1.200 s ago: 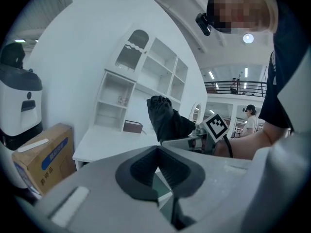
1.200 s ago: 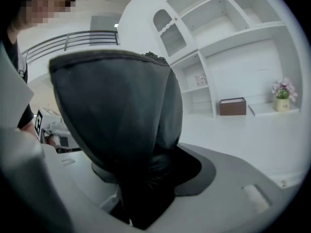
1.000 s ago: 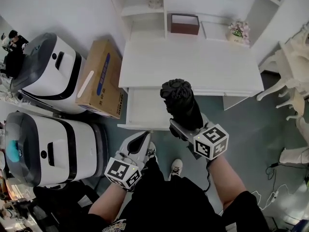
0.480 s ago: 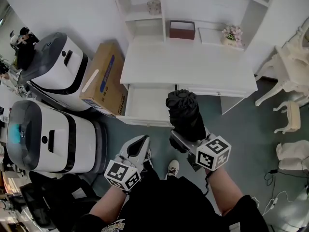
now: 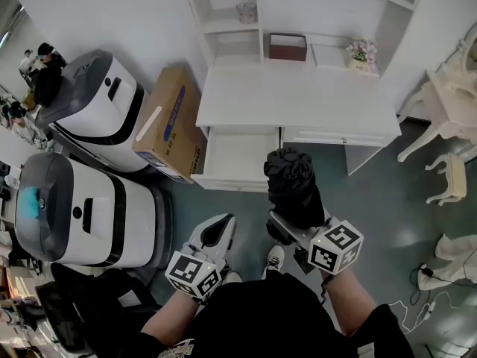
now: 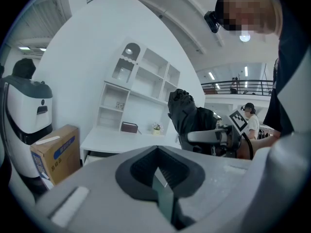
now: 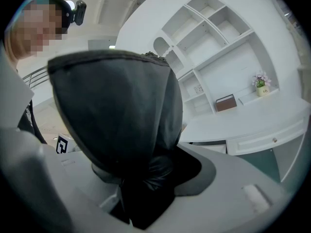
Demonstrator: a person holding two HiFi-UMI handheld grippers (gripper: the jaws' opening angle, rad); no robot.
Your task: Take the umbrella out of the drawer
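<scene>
A folded black umbrella (image 5: pixel 292 185) stands upright in my right gripper (image 5: pixel 287 226), which is shut on its lower end. It fills the right gripper view (image 7: pixel 121 135) and shows at mid-right in the left gripper view (image 6: pixel 187 118). The umbrella is held in front of the white desk (image 5: pixel 298 99), clear of the open left drawer (image 5: pixel 237 159), whose inside looks bare. My left gripper (image 5: pixel 212 233) hangs lower left of the drawer, its jaws shut with nothing between them (image 6: pixel 163 188).
A cardboard box (image 5: pixel 170 125) leans left of the desk. Two white-and-grey machines (image 5: pixel 89 110) stand further left. Shelves above the desk hold a brown box (image 5: pixel 288 47) and a small flower pot (image 5: pixel 361 53). White chairs (image 5: pixel 447 140) stand at the right.
The view has drawn back from the desk, and my right gripper with the umbrella sits lower and farther from the drawer. The left gripper has dropped slightly too.
</scene>
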